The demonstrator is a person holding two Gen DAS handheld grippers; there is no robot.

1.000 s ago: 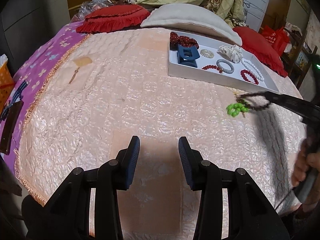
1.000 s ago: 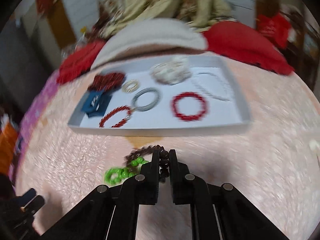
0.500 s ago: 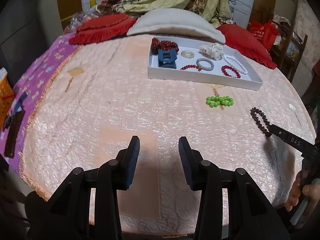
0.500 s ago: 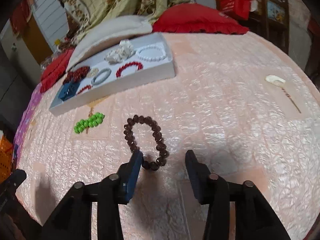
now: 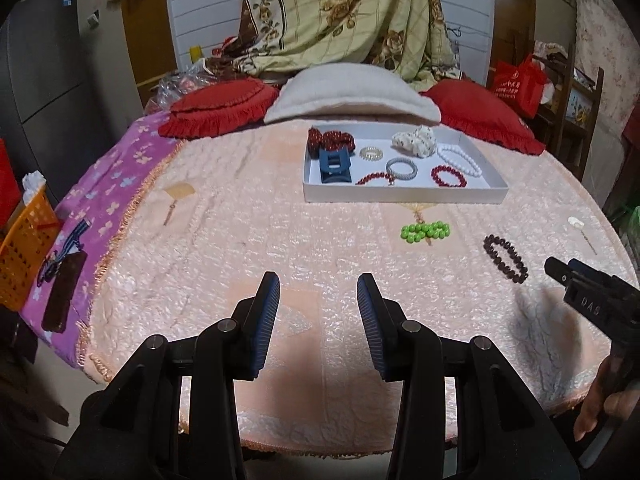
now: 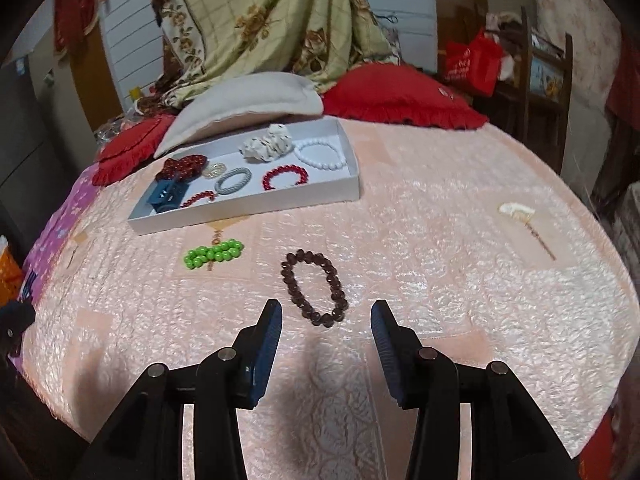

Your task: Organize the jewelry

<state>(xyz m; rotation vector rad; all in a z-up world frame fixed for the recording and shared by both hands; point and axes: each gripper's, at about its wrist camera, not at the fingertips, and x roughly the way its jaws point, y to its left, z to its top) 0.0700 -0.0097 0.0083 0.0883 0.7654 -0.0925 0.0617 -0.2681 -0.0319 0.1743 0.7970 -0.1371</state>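
Your left hand-held gripper (image 5: 318, 320) hangs wide open over the bed (image 5: 248, 216), holding nothing. The green bracelet (image 6: 213, 254) lies stretched sideways below the white tray (image 6: 248, 209). The brown bracelet (image 6: 314, 288) lies flat, its long side running from your right hand-held gripper (image 6: 326, 354) towards the tray, maybe tilted slightly. A second ago that gripper pinched it; now it's wide open and empty.
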